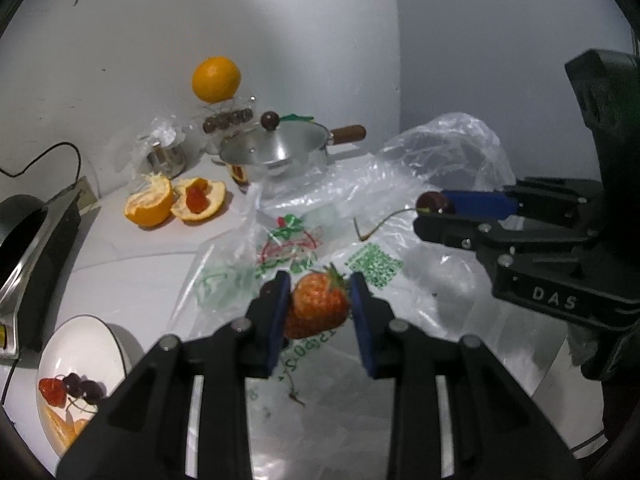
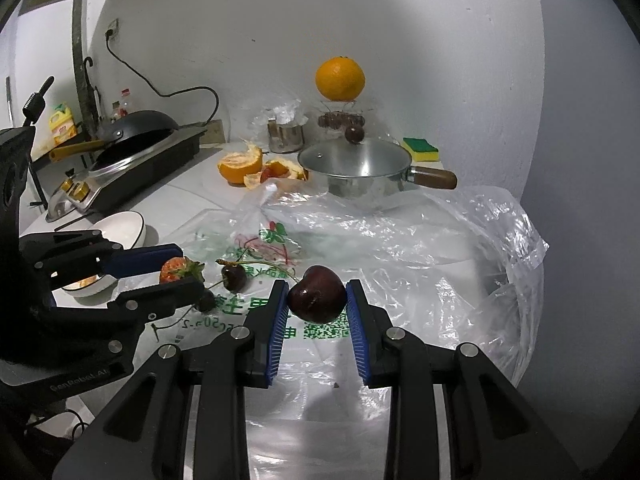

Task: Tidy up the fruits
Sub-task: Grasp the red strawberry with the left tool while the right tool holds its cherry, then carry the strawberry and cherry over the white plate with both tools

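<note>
My pads (image 1: 280,312) are blue, frames black. Strawberry (image 1: 318,306) is orange-red with a green cap. Cherry (image 2: 317,294) is dark maroon, glossy. Bag (image 2: 360,240) is clear with green and red print. Orange (image 1: 216,79) is bright orange, peel (image 1: 150,204) pale inside. Pot (image 1: 276,152) is silver with a brown handle. Bowl (image 1: 80,344) is white, dark rim. Sponge (image 2: 421,149) is yellow with a green top.

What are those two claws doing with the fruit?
A person is sorting fruit with two claws. The left claw is pinching a strawberry, and the right claw is pinching a dark cherry. Both are held above a plastic bag. A white bowl nearby already holds some fruit.
</note>
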Available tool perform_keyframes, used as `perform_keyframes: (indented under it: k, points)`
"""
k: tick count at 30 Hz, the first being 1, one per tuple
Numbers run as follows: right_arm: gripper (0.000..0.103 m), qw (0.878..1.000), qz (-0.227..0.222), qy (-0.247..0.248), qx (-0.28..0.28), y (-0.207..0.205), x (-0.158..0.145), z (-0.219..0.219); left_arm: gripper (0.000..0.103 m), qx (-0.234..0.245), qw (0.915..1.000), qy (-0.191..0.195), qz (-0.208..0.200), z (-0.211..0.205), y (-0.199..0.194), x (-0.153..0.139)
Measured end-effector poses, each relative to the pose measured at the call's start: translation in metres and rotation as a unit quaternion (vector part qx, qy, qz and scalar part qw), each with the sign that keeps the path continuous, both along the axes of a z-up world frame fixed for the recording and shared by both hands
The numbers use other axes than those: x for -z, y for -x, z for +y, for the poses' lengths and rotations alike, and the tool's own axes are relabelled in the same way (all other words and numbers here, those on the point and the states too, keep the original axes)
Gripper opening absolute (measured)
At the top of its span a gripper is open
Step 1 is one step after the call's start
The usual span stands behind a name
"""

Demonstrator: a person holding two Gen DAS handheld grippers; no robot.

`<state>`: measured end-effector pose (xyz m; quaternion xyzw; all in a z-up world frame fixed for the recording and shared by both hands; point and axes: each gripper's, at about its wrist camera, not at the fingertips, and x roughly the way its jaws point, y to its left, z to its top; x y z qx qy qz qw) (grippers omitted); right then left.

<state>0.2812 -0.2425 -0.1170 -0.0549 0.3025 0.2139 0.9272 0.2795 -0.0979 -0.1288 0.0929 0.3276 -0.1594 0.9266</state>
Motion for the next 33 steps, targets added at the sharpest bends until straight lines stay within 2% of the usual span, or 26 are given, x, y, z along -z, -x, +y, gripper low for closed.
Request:
perform_keyframes:
  k: [18, 33]
  points:
    - [0.031, 0.999, -0.016, 0.017, -0.025, 0.019, -0.014, 0.039, 0.031, -0.031, 0.9991, 0.024, -0.017, 0.046, 0.024, -0.015]
    - [0.031, 0.998, -0.022, 0.033, -0.057, 0.031, -0.020, 0.095, 0.031, -0.067, 0.9964, 0.042, -0.029, 0.102, 0.044, -0.020]
